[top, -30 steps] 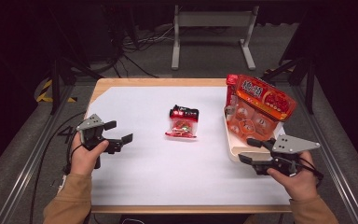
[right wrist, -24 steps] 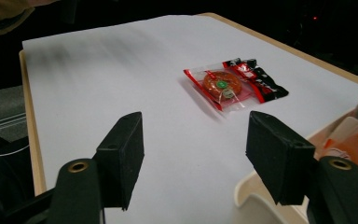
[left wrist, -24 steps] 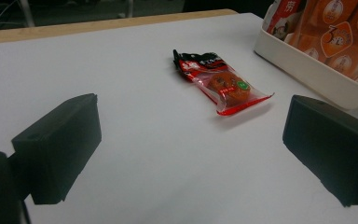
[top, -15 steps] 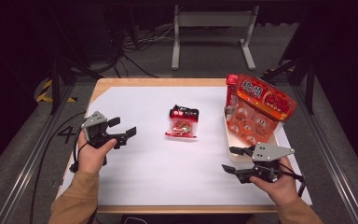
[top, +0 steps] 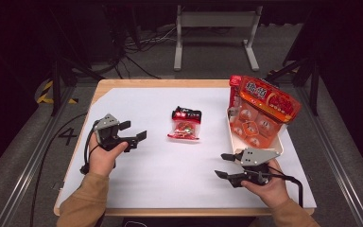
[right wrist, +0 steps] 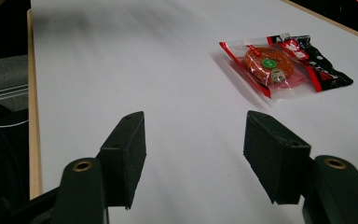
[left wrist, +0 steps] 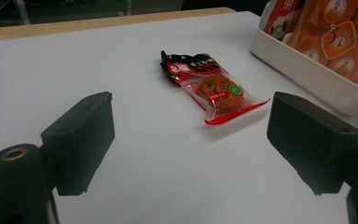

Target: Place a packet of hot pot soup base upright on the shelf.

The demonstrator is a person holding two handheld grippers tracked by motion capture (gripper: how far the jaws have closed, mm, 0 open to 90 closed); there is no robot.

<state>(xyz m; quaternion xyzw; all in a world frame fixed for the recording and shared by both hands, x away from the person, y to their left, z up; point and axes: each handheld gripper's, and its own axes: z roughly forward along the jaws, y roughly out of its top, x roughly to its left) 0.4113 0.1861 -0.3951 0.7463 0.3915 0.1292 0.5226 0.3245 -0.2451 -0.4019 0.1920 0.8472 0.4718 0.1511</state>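
Observation:
A small snack packet (top: 185, 124) with a red and black wrapper and a round orange piece inside lies flat mid-table. My left gripper (top: 134, 131) hovers left of it, pointing toward it. In the left gripper view the packet (left wrist: 210, 88) lies ahead, beyond the left gripper (left wrist: 189, 140), whose jaws stand wide apart with nothing between them after closing a little. My right gripper (top: 222, 165) is near the front right, pointing left, open and holding nothing. From the right gripper (right wrist: 193, 135) the packet (right wrist: 279, 65) lies ahead to the right.
A white tray (top: 230, 137) at the right edge holds several orange and red snack bags (top: 264, 101); its wall (left wrist: 307, 77) shows in the left gripper view. White sheet covers the wooden table (top: 123, 84). Metal frame legs stand behind it.
My right hand has moved left and lower, away from the tray toward the front of the table. My left hand has shifted slightly right toward the packet.

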